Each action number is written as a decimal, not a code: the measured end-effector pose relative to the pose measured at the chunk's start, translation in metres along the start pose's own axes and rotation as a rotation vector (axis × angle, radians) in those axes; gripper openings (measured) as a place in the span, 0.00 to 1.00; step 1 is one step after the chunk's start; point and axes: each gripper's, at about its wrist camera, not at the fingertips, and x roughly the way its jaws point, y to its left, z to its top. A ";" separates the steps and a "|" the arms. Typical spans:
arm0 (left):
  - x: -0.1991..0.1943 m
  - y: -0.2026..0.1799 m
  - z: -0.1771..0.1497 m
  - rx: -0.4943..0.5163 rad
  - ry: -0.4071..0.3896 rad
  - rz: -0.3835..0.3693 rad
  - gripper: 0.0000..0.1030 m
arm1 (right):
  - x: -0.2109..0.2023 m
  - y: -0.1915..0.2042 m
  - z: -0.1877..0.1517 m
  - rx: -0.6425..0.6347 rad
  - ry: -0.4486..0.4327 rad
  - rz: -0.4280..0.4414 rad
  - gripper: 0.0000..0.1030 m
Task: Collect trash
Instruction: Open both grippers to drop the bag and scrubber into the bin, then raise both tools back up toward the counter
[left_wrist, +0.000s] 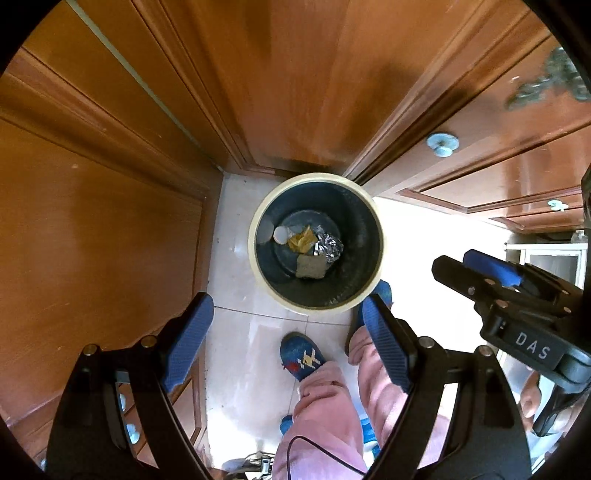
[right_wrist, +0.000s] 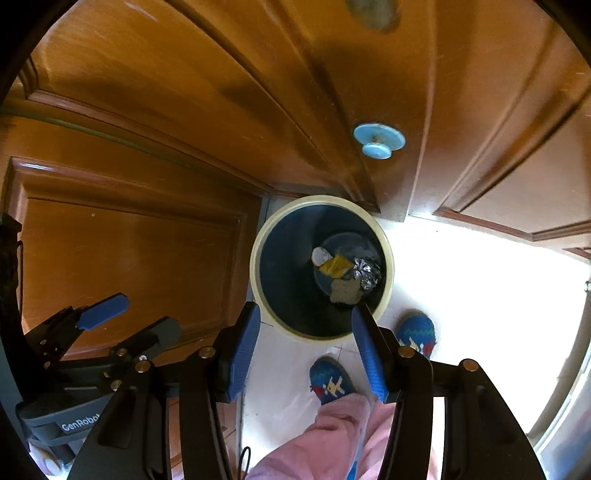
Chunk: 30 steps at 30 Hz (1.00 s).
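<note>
Nearest in the left wrist view, the left tool (left_wrist: 284, 325) hangs with its blue pads spread wide and nothing between them. The right tool (right_wrist: 304, 339) also stands with its pads apart and empty, though less widely. Both point down at the floor (left_wrist: 255, 332), over the person's pink trouser legs (left_wrist: 325, 406) and blue patterned slippers (left_wrist: 301, 356).

Just beyond the fingertips of both tools, on the pale tiled floor, stands the round waste bin (left_wrist: 258, 206), cream-rimmed and dark inside, tucked into the corner where the wooden cabinet doors (left_wrist: 92, 221) meet. At its bottom lie the trash pieces, touching one another: a white round lid-like piece (left_wrist: 280, 233), a yellow wrapper (left_wrist: 301, 240), a crumpled foil ball (left_wrist: 328, 245) and a grey-brown scrap (left_wrist: 311, 266).

The bin mouth lies ahead of and below both tools, nearly centred under the left one, which looks the nearer. With both tools empty and the trash in the bin, this drop seems done; the next move probably means turning away to find more. No loose trash shows on the floor here.
</note>
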 end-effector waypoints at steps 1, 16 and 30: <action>-0.010 0.000 -0.001 0.000 -0.007 -0.001 0.78 | -0.008 0.001 -0.003 0.003 -0.004 -0.001 0.51; -0.269 -0.028 -0.024 0.110 -0.292 -0.047 0.78 | -0.232 0.075 -0.041 -0.093 -0.156 -0.054 0.51; -0.444 -0.030 -0.022 0.213 -0.605 -0.038 0.79 | -0.421 0.129 -0.049 -0.192 -0.501 -0.056 0.51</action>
